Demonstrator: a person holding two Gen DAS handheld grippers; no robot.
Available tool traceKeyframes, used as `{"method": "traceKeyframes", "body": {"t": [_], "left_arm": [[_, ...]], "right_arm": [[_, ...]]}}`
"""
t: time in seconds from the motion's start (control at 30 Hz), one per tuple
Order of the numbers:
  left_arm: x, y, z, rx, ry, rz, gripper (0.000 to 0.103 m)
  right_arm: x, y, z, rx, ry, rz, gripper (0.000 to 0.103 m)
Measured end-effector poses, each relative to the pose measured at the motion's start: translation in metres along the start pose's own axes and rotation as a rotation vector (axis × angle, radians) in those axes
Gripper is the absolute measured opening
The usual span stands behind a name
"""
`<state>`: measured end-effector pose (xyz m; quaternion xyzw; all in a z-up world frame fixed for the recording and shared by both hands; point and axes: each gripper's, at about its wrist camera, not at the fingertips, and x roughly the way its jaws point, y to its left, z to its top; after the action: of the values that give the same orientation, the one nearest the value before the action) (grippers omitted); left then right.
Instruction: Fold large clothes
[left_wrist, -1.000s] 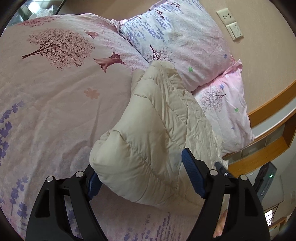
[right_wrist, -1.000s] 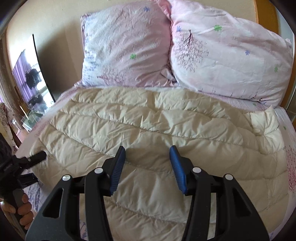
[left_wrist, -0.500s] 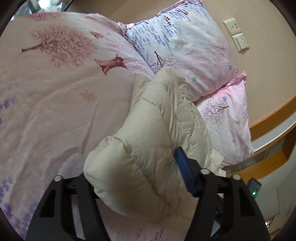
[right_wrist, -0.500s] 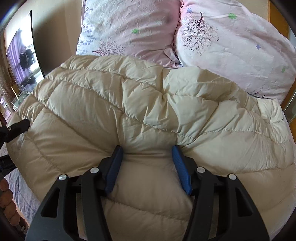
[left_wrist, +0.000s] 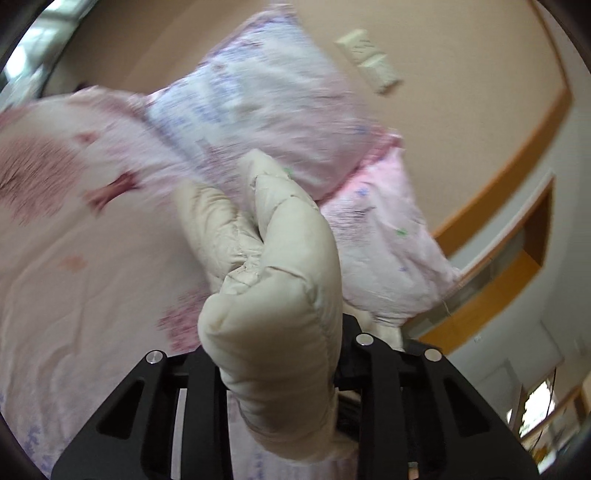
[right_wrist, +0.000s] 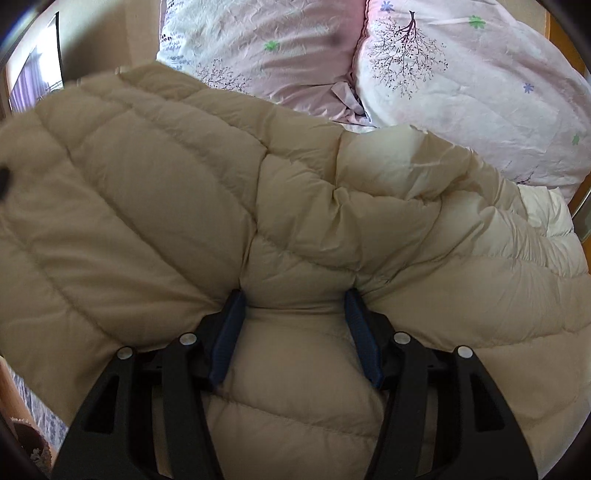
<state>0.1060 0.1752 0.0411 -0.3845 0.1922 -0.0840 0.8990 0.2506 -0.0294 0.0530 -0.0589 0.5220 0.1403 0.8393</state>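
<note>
Listing what you hold and where it can go:

Left gripper: clenched on a bunched end of the jacket. Its jaws have just been closing, with that puffy fold between them. The pads are buried under the fabric, so you cannot see them. The fold stands up out of the jaws and blocks the middle of your left view.

Right gripper: its blue pads press in on either side of a ridge of the jacket, which puckers between them; you are grasping it there.

Jacket: cream, quilted, spread across the bed. In the right view it fills nearly the whole picture; its far edge lies just short of the pillows, and one paler corner reaches toward the right rim. Its near edge is cut off below the gripper.

Open room: in the left view, bare pink duvet stretches left of the lifted fold. To the right, two pillows lean on the wall, close behind the fold.

Hard to make out: your left view is smeared with motion blur; the duvet prints and the wall socket are soft. A dark tip at the left rim of the right view is cut off. Bed edges show only at the bottom left corner of the right view.
</note>
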Motion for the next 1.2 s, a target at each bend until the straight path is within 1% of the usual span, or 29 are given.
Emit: {"method": "traceKeyframes", "body": {"t": [0.17, 0.33, 0.43, 0.6, 0.67, 0.77, 0.8, 0.83, 0.93, 1.0, 1.2], "left_arm": [[0.010, -0.031, -0.002, 0.082, 0.004, -0.104, 0.028], [0.019, -0.049, -0.007, 0.122, 0.014, -0.167, 0.028], [0.021, -0.060, -0.010, 0.146, 0.014, -0.182, 0.028], [0.020, -0.073, -0.010, 0.159, -0.003, -0.211, 0.028], [0.022, -0.077, -0.010, 0.169, -0.004, -0.223, 0.028], [0.024, -0.083, -0.012, 0.183, 0.000, -0.228, 0.028], [0.025, -0.084, -0.012, 0.184, 0.001, -0.230, 0.028], [0.026, -0.085, -0.013, 0.184, 0.003, -0.235, 0.028], [0.029, -0.092, -0.016, 0.191, 0.017, -0.254, 0.028], [0.031, -0.098, -0.020, 0.209, 0.029, -0.266, 0.028], [0.049, -0.125, -0.039, 0.257, 0.095, -0.328, 0.028]], "right_arm": [[0.000, -0.002, 0.002, 0.017, -0.007, 0.016, 0.057], [-0.001, -0.006, 0.002, 0.029, -0.012, 0.044, 0.057], [-0.004, -0.012, 0.003, 0.044, -0.010, 0.076, 0.057], [-0.025, -0.034, 0.001, 0.077, -0.017, 0.121, 0.057], [-0.036, -0.048, -0.003, 0.102, -0.026, 0.127, 0.054], [-0.045, -0.071, -0.007, 0.172, -0.029, 0.136, 0.046], [-0.042, -0.075, -0.008, 0.185, -0.012, 0.138, 0.042], [-0.034, -0.079, -0.008, 0.192, 0.021, 0.138, 0.041], [-0.018, -0.073, -0.006, 0.156, 0.057, 0.122, 0.041], [-0.010, -0.070, -0.002, 0.144, 0.074, 0.129, 0.042], [0.005, -0.083, 0.005, 0.194, 0.111, 0.229, 0.042]]}}
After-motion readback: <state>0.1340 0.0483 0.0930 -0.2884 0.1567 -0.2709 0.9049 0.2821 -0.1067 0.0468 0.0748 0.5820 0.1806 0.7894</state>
